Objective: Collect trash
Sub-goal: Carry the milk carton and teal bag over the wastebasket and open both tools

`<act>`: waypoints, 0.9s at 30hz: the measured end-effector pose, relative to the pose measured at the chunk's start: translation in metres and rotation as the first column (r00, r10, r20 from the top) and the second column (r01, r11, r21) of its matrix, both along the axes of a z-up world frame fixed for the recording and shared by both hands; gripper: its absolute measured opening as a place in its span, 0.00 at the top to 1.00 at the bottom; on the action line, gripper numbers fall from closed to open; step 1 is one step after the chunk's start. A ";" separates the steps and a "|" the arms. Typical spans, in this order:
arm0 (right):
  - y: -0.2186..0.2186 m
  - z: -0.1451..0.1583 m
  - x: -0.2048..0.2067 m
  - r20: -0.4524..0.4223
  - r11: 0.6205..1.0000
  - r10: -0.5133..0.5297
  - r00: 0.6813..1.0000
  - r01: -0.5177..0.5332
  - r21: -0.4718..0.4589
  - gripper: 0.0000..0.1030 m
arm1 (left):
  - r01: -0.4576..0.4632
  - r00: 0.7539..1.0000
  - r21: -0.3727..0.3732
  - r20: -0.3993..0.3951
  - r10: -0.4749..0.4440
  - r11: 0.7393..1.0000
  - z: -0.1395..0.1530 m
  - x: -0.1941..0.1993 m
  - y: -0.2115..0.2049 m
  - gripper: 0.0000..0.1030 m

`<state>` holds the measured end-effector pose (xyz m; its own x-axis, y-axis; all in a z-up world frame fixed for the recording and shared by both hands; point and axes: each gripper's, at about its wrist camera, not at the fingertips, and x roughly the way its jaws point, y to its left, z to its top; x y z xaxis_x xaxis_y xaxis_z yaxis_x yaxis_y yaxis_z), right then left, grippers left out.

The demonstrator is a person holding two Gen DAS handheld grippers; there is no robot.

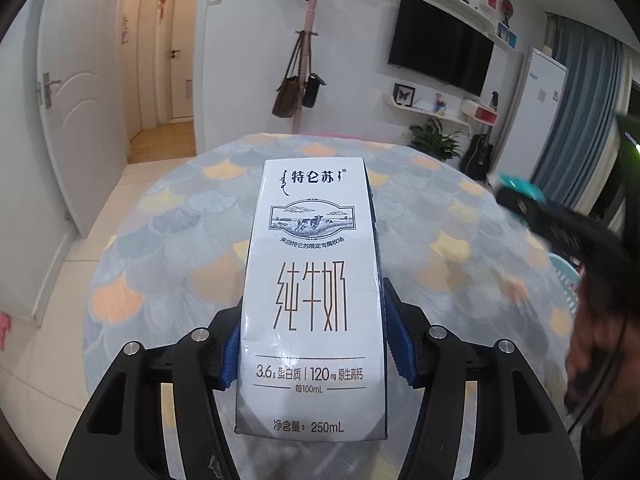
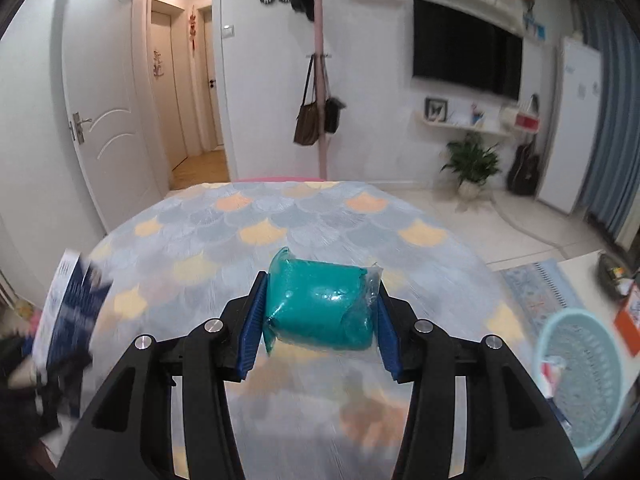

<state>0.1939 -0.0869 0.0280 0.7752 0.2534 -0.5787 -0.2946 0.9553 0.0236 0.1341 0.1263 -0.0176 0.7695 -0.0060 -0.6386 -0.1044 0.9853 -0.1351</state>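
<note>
My left gripper [image 1: 314, 350] is shut on a white milk carton [image 1: 312, 280] with a cow picture; the blue pads press its two sides and the carton points away over the round table [image 1: 168, 240]. My right gripper [image 2: 318, 328] is shut on a teal packet in clear wrap [image 2: 320, 306], held just above the tablecloth. The same carton shows blurred at the left edge of the right wrist view [image 2: 68, 304]. The teal packet and the right gripper appear blurred at the right of the left wrist view [image 1: 520, 196].
A light-blue mesh basket [image 2: 580, 384] with a scrap inside stands on the floor at the right of the table. A coat stand with bags [image 2: 316, 120], a potted plant [image 2: 472, 164] and a door [image 2: 100, 112] lie beyond the table's far edge.
</note>
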 end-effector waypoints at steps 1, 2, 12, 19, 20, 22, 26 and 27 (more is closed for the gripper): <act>-0.002 -0.001 -0.001 0.001 1.000 -0.002 1.000 0.002 -0.004 0.56 | 0.002 1.000 0.002 0.004 -0.002 1.000 0.001 -0.003 -0.003 0.45; -0.006 -0.004 -0.013 0.002 1.000 -0.012 1.000 0.012 -0.017 0.56 | 0.003 1.000 0.007 0.008 -0.003 1.000 0.001 -0.007 -0.006 0.45; -0.031 -0.007 -0.059 0.018 1.000 -0.024 1.000 0.024 0.001 0.56 | 0.013 0.999 0.042 0.035 -0.015 0.999 0.013 -0.037 -0.029 0.45; -0.049 -0.004 -0.079 0.040 0.999 -0.029 0.999 0.029 0.018 0.56 | 0.035 0.998 0.067 0.051 -0.038 0.997 0.022 -0.046 -0.048 0.45; -0.054 -0.003 -0.080 0.042 0.999 -0.034 0.999 0.033 0.024 0.56 | 0.040 0.998 0.070 0.052 -0.043 0.997 0.023 -0.047 -0.051 0.45; -0.059 -0.002 -0.081 0.044 0.999 -0.042 0.998 0.040 0.032 0.56 | 0.050 0.997 0.077 0.053 -0.054 0.996 0.025 -0.047 -0.057 0.45; -0.075 -0.001 -0.084 0.046 0.997 -0.058 0.997 0.056 0.048 0.56 | 0.080 0.995 0.083 0.055 -0.085 0.993 0.028 -0.044 -0.072 0.45; -0.079 -0.001 -0.083 0.045 0.997 -0.063 0.997 0.060 0.053 0.56 | 0.088 0.994 0.083 0.055 -0.093 0.993 0.028 -0.043 -0.075 0.45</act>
